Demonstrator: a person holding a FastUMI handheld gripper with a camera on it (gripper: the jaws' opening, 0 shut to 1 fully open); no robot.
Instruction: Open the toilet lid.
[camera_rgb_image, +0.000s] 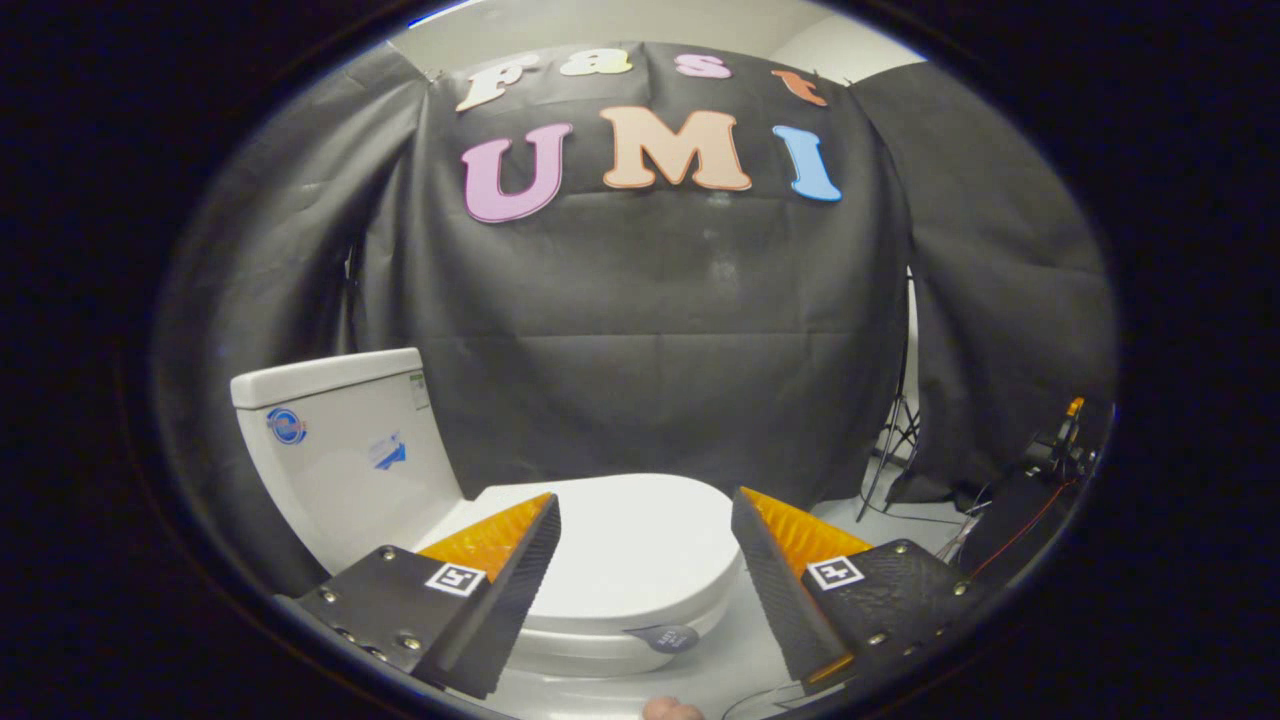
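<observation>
A white toilet stands ahead of me with its lid (640, 545) down flat over the bowl. Its tank (345, 450) rises behind the lid on the left, with small stickers on its side. My gripper (645, 515) is open, fingers spread wide above the lid, nothing between them. The lid's rounded front edge lies between and just beyond the fingertips (545, 520). A small dark round tag (668, 637) sits on the bowl rim below the lid's edge. Neither finger touches the toilet.
Black cloth hangs as the wall behind the toilet. To the right a light stand's legs (895, 450) rest on the pale floor, with dark equipment and cables (1040, 480) further right. A fingertip (672, 710) of a person shows at the bottom.
</observation>
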